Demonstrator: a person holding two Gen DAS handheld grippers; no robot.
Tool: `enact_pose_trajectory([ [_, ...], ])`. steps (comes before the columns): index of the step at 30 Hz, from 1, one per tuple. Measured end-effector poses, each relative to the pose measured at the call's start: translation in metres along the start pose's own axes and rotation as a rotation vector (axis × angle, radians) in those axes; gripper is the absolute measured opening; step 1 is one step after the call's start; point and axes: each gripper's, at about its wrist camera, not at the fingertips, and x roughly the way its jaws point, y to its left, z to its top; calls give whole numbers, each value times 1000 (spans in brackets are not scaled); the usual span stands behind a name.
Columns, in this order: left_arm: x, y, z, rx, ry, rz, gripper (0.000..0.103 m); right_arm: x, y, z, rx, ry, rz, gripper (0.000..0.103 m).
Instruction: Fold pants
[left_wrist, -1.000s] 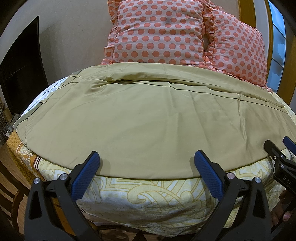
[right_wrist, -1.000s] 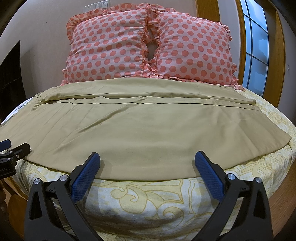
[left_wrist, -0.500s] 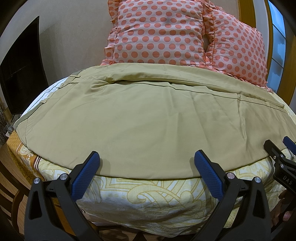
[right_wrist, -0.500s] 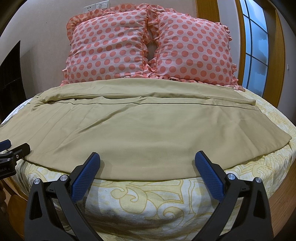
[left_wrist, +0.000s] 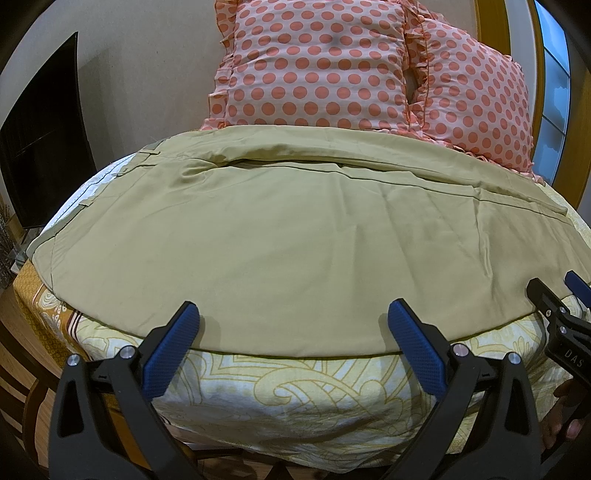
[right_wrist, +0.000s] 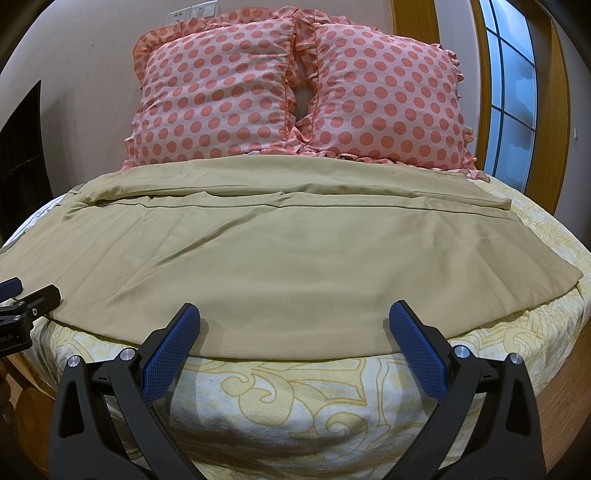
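Khaki pants (left_wrist: 288, 236) lie spread flat across the bed, waistband to the left and leg hems to the right, one leg laid over the other; they also show in the right wrist view (right_wrist: 280, 266). My left gripper (left_wrist: 291, 317) is open and empty, its blue pads just short of the pants' near edge. My right gripper (right_wrist: 293, 317) is open and empty at the same near edge further right. Each gripper shows at the side of the other view.
The bed (right_wrist: 295, 398) has a yellow patterned sheet. Two pink polka-dot pillows (right_wrist: 295, 99) lean against the wall behind the pants. A dark screen (left_wrist: 40, 140) stands at the left, a window (right_wrist: 513, 85) at the right.
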Motion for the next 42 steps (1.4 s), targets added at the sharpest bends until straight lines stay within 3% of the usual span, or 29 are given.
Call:
enact_pose_trajectory([
  [3,-1,3,5,2,15,-23,101,3,-5,14,-13,72,32,102],
  [6,-9,13,16,-22,-3,-58,101,4,-22,41,-3,68,11,102],
  [8,-16,17,32,-34,-45,-44,101,2,-44,72,31,29,-29,102],
  [11,-15,22,56,-34,-89,-9,101,25,-74,120,101,61,-69,102],
  [15,-4,17,76,-36,-96,0,101,104,-116,176,189,177,-156,102],
  [19,11,11,88,-25,-83,2,101,198,-169,218,337,286,-328,102],
  [22,23,8,93,-19,-66,13,101,258,-202,239,399,347,-470,102],
  [26,40,9,95,-22,-30,14,101,300,-221,239,436,418,-549,102],
  [28,46,10,96,-23,-20,15,101,315,-226,231,426,465,-548,88],
  [30,48,10,97,-28,-22,1,101,306,-236,222,499,383,-493,79],
  [31,47,11,97,-30,-29,-8,101,304,-237,220,491,371,-506,65],
  [32,47,11,98,-33,-34,-15,101,300,-239,218,480,352,-507,59],
  [33,46,12,98,-38,-41,-21,101,294,-244,214,486,327,-495,44],
  [34,45,12,99,-43,-45,-27,101,290,-249,210,502,306,-491,20],
  [39,38,15,99,-76,-60,-55,101,268,-284,188,630,231,-357,4],
  [42,32,20,97,-88,-68,-58,101,245,-292,178,748,172,-255,3],
])
